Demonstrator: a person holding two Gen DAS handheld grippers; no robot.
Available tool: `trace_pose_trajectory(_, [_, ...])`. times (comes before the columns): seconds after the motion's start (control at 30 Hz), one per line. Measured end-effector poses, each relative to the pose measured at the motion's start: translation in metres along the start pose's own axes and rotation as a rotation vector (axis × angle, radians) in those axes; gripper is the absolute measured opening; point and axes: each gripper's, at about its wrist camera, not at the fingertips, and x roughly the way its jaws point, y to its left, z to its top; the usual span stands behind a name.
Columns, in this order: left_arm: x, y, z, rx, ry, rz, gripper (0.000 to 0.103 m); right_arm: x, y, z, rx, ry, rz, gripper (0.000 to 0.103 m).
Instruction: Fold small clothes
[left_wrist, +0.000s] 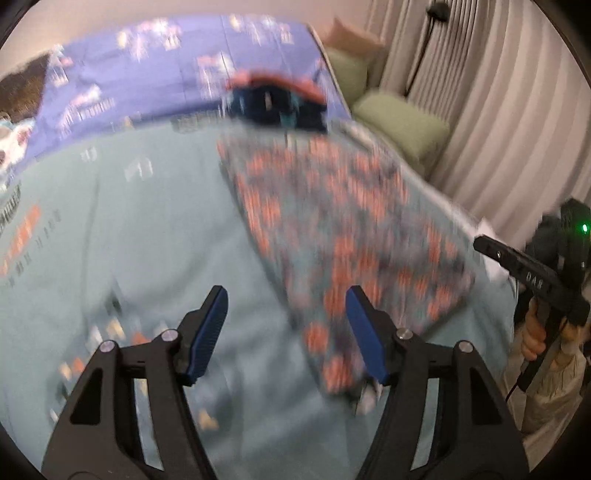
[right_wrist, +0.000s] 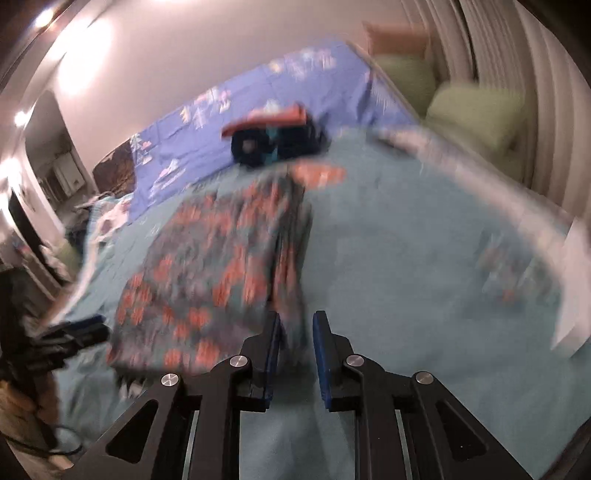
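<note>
You were working at a bed (left_wrist: 110, 240) with a teal cover, and a blue printed sheet (left_wrist: 155, 74) lay over its far part. Beyond the far right corner of the bed stood green cushions (left_wrist: 402, 122) and one pinkish cushion (left_wrist: 351, 35). Pale pleated curtains (left_wrist: 498, 110) hung along the right side of the bed. Behind the bed the wall (right_wrist: 184, 55) was plain and light. To the left of the bed bright lamps (right_wrist: 44, 16) shone near a doorway (right_wrist: 44, 147).
</note>
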Motion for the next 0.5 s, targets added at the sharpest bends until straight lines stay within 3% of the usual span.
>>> trace_pose_trajectory(0.07, [-0.003,-0.003,0.018,0.012,-0.067,0.029,0.07,-0.009,0.01,0.02,-0.066,-0.072,-0.066,0.023])
trace_pose_trajectory(0.13, [0.002,-0.005,0.031,0.023,-0.083,0.035,0.073,-0.01,0.015,0.038,-0.088,-0.093,-0.059,0.025])
trace_pose_trajectory(0.27, [0.031,-0.013,0.051,0.046,-0.052,0.021,0.073,0.018,0.008,0.074,-0.06,-0.025,0.113,0.025])
trace_pose_trajectory(0.37, [0.046,-0.013,0.057,0.034,-0.02,-0.037,0.073,0.044,0.005,0.088,-0.064,0.02,0.156,0.025])
trace_pose_trajectory(0.5, [0.067,-0.003,0.064,0.028,0.021,0.011,0.077,0.079,0.008,0.101,-0.07,0.072,0.172,0.027])
